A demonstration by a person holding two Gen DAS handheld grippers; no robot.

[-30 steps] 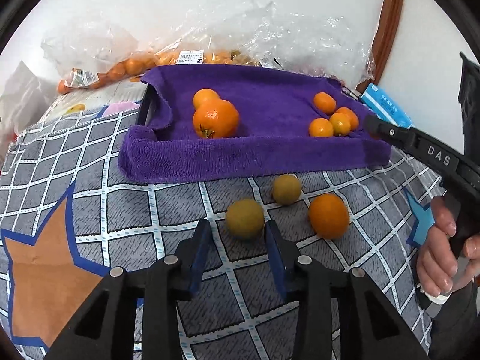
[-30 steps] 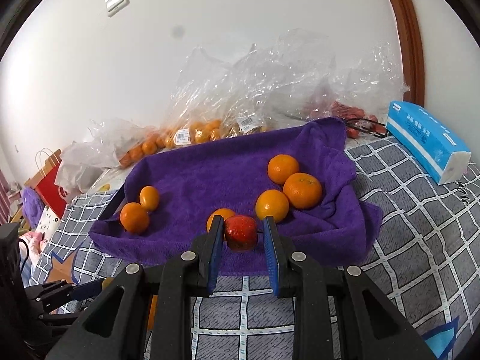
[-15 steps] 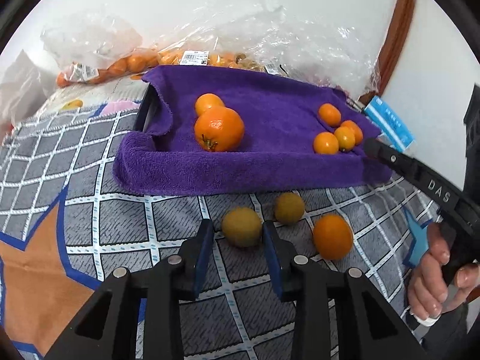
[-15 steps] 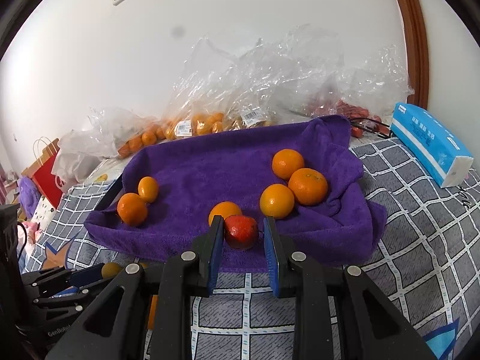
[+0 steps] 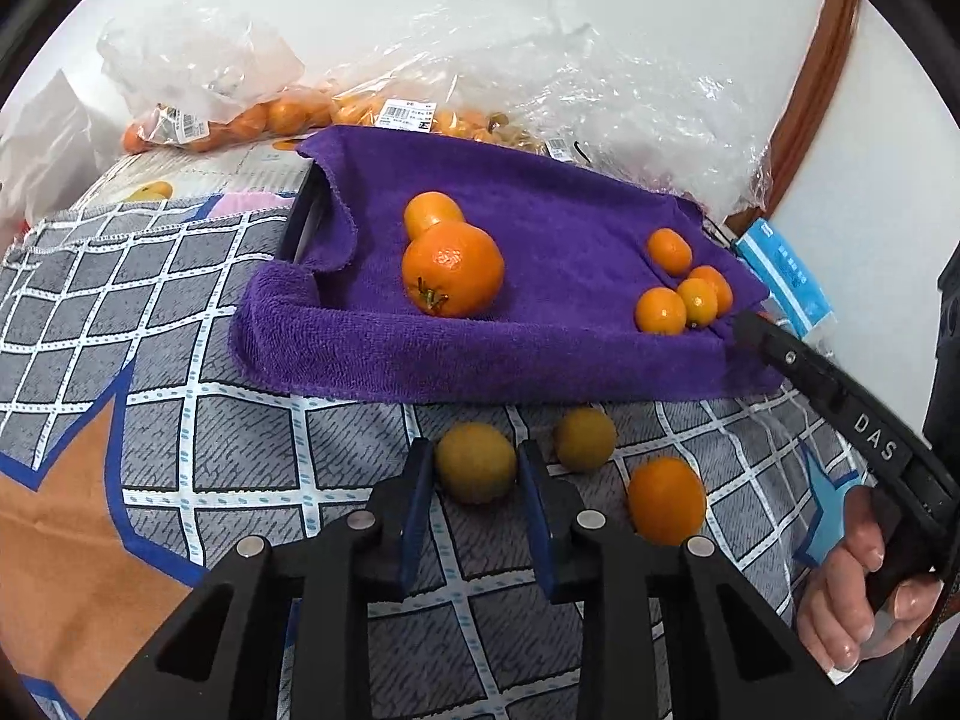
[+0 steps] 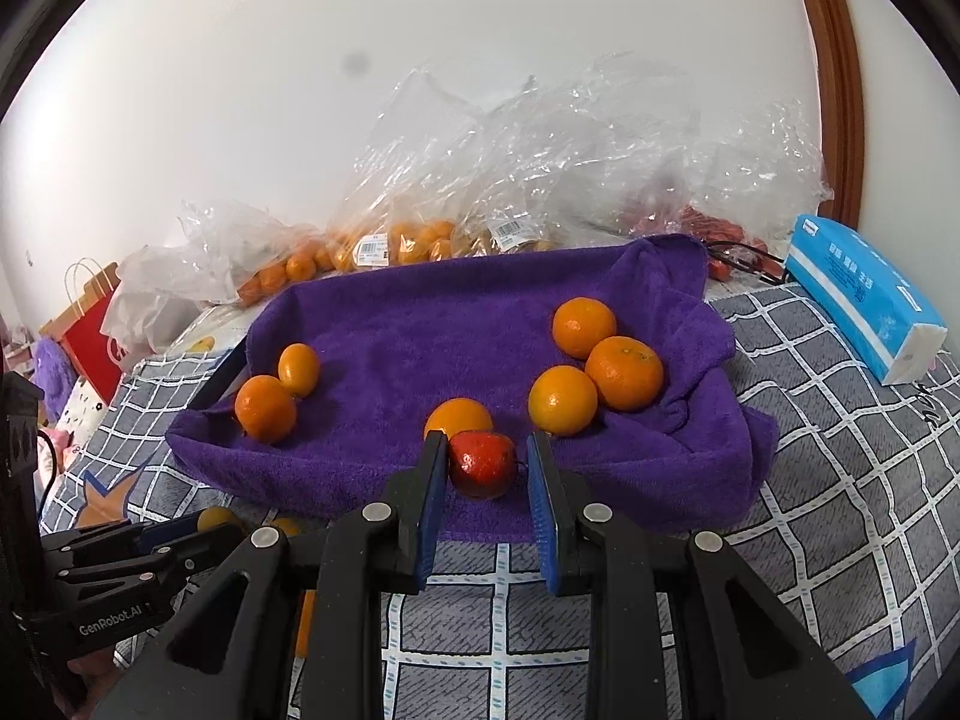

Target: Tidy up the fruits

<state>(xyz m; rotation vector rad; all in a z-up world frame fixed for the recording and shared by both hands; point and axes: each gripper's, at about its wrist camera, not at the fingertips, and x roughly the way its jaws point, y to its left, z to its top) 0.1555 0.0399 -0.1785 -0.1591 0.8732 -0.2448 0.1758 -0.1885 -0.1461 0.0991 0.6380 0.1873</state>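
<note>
My left gripper [image 5: 474, 468] has its blue pads pressed on a yellow-green fruit [image 5: 475, 462] that sits on the checked blanket [image 5: 180, 420], just in front of the purple towel [image 5: 540, 354]. My right gripper [image 6: 487, 471] grips a red fruit [image 6: 483, 463] over the towel's near edge, just before an orange [image 6: 459, 417].
</note>
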